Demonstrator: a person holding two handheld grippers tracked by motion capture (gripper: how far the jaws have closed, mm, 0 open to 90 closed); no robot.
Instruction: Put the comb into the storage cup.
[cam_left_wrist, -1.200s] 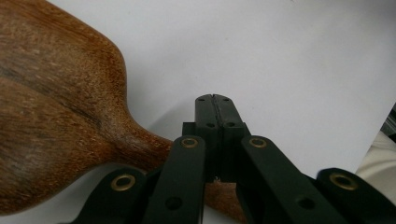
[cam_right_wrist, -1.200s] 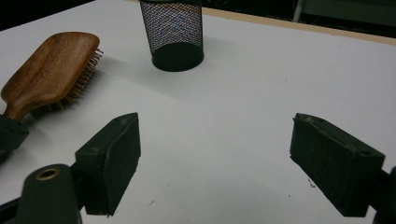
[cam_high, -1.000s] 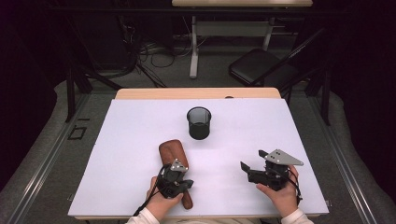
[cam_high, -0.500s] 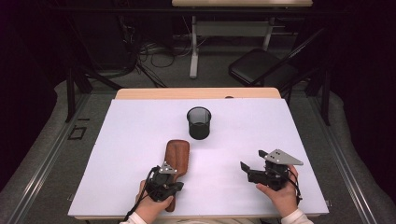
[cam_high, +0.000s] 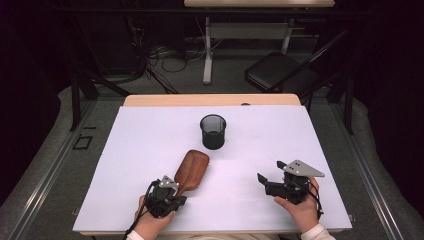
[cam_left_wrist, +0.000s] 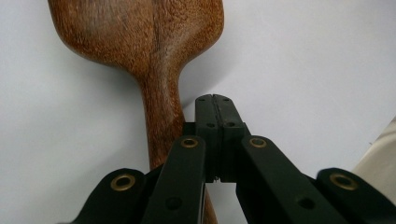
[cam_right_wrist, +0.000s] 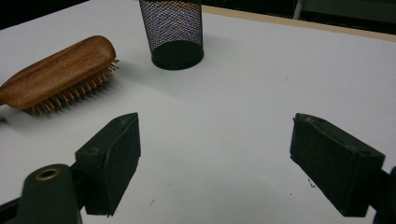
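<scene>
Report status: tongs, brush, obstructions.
Left tongs shut, empty, beside the hairbrush handle. Right tongs open, empty. Brush lies bristles down. Mesh cup stands apart beyond it.

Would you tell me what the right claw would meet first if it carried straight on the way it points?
Probably nothing nearby: the right claw faces bare white table; the mesh cup stands left of its line.

hairbrush (cam_left_wrist: 140, 51) head cut off at top edge, handle end behind tongs

Left gripper (cam_high: 172, 192) jaws pressed together, pointing toward 1 o'clock. Right gripper (cam_high: 267, 175) jaws wide apart, pointing toward 10 o'clock.
</scene>
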